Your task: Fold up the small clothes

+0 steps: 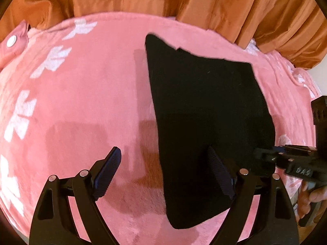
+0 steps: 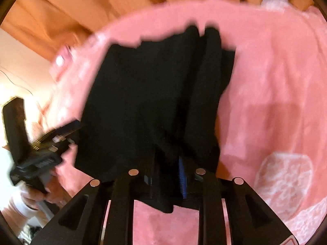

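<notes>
A black garment (image 1: 204, 110) lies on a pink blanket (image 1: 81, 94); it also shows in the right wrist view (image 2: 147, 94). My left gripper (image 1: 163, 157) is open and empty, its right finger over the garment's near left part, its left finger over the blanket. My right gripper (image 2: 169, 171) is shut on the garment's near edge, which bunches between its fingers. In the left wrist view the right gripper (image 1: 263, 155) sits at the garment's right edge. The left gripper (image 2: 69, 128) shows at the left in the right wrist view.
The pink blanket has white flower prints (image 1: 53, 59) and a snap tab (image 1: 12, 40) at the far left. Orange curtains (image 1: 224, 6) hang behind the blanket. A lace print (image 2: 284, 181) lies on the blanket to the right of the garment.
</notes>
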A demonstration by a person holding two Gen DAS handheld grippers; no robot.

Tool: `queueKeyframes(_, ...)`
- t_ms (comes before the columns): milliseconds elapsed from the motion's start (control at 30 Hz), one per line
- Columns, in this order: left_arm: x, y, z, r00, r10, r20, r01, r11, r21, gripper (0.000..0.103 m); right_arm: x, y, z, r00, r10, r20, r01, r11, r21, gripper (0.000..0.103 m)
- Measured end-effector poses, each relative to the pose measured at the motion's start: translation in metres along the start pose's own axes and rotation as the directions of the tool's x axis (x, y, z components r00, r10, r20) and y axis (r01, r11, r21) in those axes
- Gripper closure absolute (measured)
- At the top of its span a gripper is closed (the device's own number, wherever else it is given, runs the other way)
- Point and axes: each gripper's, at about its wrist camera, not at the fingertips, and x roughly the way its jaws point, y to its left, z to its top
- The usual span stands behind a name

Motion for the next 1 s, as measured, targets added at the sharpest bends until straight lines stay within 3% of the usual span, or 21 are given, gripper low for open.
queueKeyframes(33, 0.001, 0.0, -0.001, 1.0, -0.002, -0.006, 0.002, 1.0, 0.0, 0.019, -0.004, 0.002, 0.001, 1.0, -0.005, 0.008, 0.005, 1.0, -0.009, 0.097)
queueKeyframes(167, -0.002, -0.001, 0.001, 1.0, -0.015, 0.003, 0.015, 1.0, -0.002, 0.019, -0.045, 0.015, 0.009, 0.99, 0.018, 0.139, -0.01, 0.998, -0.061, 0.097)
queueKeyframes(200, -0.003, -0.002, 0.001, 1.0, -0.014, 0.01, 0.014, 1.0, 0.002, 0.019, -0.046, 0.012, 0.012, 0.99, 0.012, 0.14, -0.004, 0.998, -0.058, 0.097)
queueKeyframes(300, -0.001, -0.006, 0.003, 1.0, 0.001, 0.016, -0.001, 1.0, 0.01, 0.019, -0.026, -0.001, 0.023, 0.997, -0.01, 0.074, 0.01, 1.0, -0.002, 0.086)
queueKeyframes(400, 0.001, -0.008, 0.006, 1.0, 0.0, 0.012, 0.0, 1.0, -0.009, 0.019, -0.019, -0.001, 0.039, 0.996, 0.019, 0.092, -0.023, 0.999, 0.045, 0.083)
queueKeyframes(467, 0.001, -0.009, 0.007, 1.0, 0.0, 0.014, 0.0, 1.0, -0.016, 0.019, -0.015, -0.003, 0.049, 0.995, 0.025, 0.098, -0.032, 0.997, 0.067, 0.07)
queueKeyframes(567, 0.002, -0.011, 0.007, 1.0, 0.007, 0.017, -0.006, 1.0, -0.009, 0.019, -0.002, -0.005, 0.057, 0.996, 0.027, 0.087, -0.035, 0.995, 0.092, 0.066)
queueKeyframes(600, 0.002, -0.011, 0.007, 1.0, 0.008, 0.018, -0.008, 1.0, -0.007, 0.019, -0.003, -0.003, 0.06, 0.996, 0.025, 0.088, -0.033, 0.996, 0.088, 0.069)
queueKeyframes(633, 0.002, -0.011, 0.007, 1.0, 0.008, 0.018, -0.008, 1.0, -0.005, 0.019, -0.006, 0.0, 0.063, 0.995, 0.036, 0.096, -0.043, 0.996, 0.077, 0.086)
queueKeyframes(667, 0.003, -0.01, 0.007, 1.0, 0.01, 0.016, -0.01, 1.0, -0.004, 0.019, -0.013, 0.009, 0.065, 0.993, 0.045, 0.11, -0.052, 0.997, 0.063, 0.093)
queueKeyframes(800, 0.004, -0.005, 0.005, 1.0, 0.012, 0.004, -0.012, 1.0, -0.004, 0.019, -0.039, 0.03, 0.059, 0.991, 0.018, 0.134, -0.017, 1.0, -0.007, 0.093)
queueKeyframes(900, 0.005, -0.003, 0.005, 1.0, 0.013, -0.008, -0.013, 1.0, -0.001, 0.017, -0.035, 0.027, 0.047, 0.996, -0.013, 0.088, 0.016, 0.999, -0.032, 0.079)
queueKeyframes(933, 0.005, -0.003, 0.005, 1.0, 0.011, -0.011, -0.011, 1.0, -0.003, 0.017, -0.031, 0.023, 0.042, 0.998, -0.022, 0.066, 0.023, 1.0, -0.018, 0.067)
queueKeyframes(967, 0.005, -0.003, 0.005, 1.0, 0.011, -0.014, -0.011, 1.0, -0.003, 0.017, -0.026, 0.018, 0.034, 0.999, -0.019, 0.034, 0.019, 1.0, 0.006, 0.062)
queueKeyframes(1000, 0.005, -0.003, 0.006, 1.0, 0.012, -0.014, -0.012, 1.0, -0.002, 0.017, -0.022, 0.014, 0.028, 1.0, -0.001, 0.006, 0.001, 1.0, 0.021, 0.062)
